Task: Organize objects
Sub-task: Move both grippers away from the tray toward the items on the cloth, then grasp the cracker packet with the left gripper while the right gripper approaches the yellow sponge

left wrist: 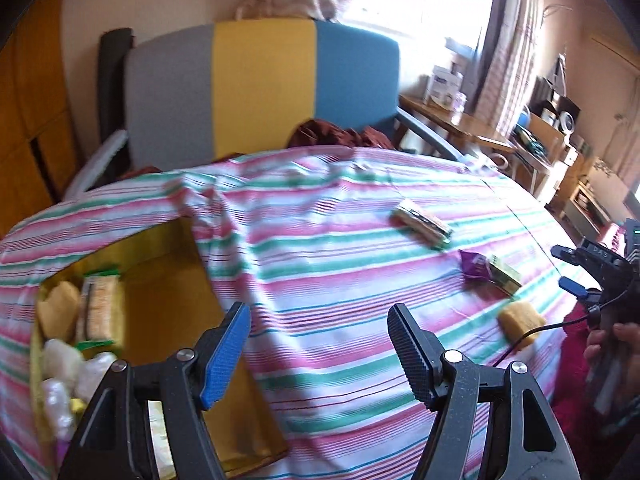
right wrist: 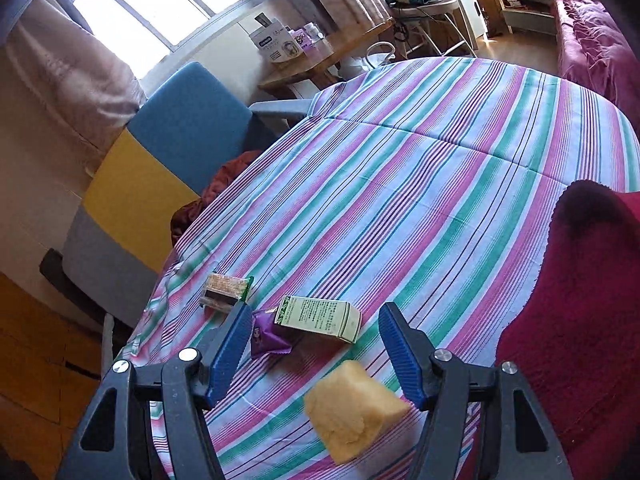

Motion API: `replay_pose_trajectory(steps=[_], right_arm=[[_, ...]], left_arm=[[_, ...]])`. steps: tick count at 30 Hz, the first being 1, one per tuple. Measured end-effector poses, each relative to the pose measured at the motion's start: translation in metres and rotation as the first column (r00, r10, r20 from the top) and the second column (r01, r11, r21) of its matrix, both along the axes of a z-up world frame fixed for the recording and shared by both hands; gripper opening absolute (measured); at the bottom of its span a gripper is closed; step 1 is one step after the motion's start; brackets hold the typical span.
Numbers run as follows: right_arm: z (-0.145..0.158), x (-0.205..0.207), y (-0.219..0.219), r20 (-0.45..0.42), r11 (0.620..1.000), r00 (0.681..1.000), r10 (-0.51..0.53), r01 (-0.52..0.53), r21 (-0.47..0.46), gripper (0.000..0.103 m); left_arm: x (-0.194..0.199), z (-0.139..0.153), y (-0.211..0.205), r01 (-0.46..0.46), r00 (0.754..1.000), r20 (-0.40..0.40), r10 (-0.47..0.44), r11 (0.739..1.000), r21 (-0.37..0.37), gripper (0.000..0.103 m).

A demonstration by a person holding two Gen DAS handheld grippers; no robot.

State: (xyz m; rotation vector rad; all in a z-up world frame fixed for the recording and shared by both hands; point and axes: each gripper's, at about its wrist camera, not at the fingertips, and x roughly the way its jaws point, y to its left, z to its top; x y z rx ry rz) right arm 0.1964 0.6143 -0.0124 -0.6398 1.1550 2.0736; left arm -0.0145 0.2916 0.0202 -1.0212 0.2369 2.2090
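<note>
My left gripper (left wrist: 320, 354) is open and empty above the striped tablecloth (left wrist: 340, 280). To its left is an open yellow box (left wrist: 168, 300) holding several wrapped snacks (left wrist: 96, 312). On the cloth lie a cracker pack (left wrist: 422, 224), a purple packet (left wrist: 474, 266), a green carton (left wrist: 504, 274) and a yellow cake piece (left wrist: 520, 320). My right gripper (right wrist: 316, 354) is open just over the cake piece (right wrist: 352, 408), which sits low between the jaws, untouched. Beyond it are the green carton (right wrist: 320, 318), purple packet (right wrist: 268, 338) and cracker pack (right wrist: 226, 288). The right gripper (left wrist: 568, 270) also shows in the left wrist view, at the far right.
A grey, yellow and blue chair (left wrist: 260, 92) stands at the table's far side with a dark red garment (left wrist: 340, 136) on its seat. A red cloth (right wrist: 580, 320) covers the table's right near corner. A hand (left wrist: 616, 340) holds the right gripper. A wooden side table (right wrist: 320, 64) stands by the window.
</note>
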Motion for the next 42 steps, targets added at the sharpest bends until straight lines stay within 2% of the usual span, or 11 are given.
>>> replay_pose_trajectory(steps=[9,18,28,36,39,42], right_arm=[[-0.005,-0.006,0.000,-0.029,0.998,0.998,0.056,-0.057,-0.029,0.067],[-0.008,-0.008,0.000,-0.064,0.993,0.993,0.097,-0.101,-0.057,0.067],[-0.010,-0.006,0.000,-0.121,0.988,0.986,0.117,-0.127,-0.082,0.067],[-0.014,-0.003,0.005,-0.171,0.984,0.980,0.104,-0.126,-0.125,0.067],[-0.015,-0.003,0.006,-0.173,0.983,0.979,0.104,-0.127,-0.130,0.067],[-0.016,-0.003,0.005,-0.173,0.983,0.979,0.105,-0.129,-0.133,0.067]], left_arm=[[-0.007,-0.022,0.089,0.091,0.986,0.146,-0.085,0.995,-0.032,0.072],[-0.040,-0.044,0.179,0.107,0.956,0.280,-0.088,0.993,-0.052,0.070],[-0.089,-0.082,0.264,0.028,0.938,0.346,0.016,0.992,-0.122,0.072],[-0.117,-0.107,0.304,-0.037,0.913,0.394,0.104,0.984,-0.174,0.074],[-0.113,-0.109,0.318,-0.015,0.940,0.329,0.089,0.976,-0.219,0.077],[-0.103,-0.112,0.323,0.028,0.968,0.247,0.040,0.963,-0.267,0.072]])
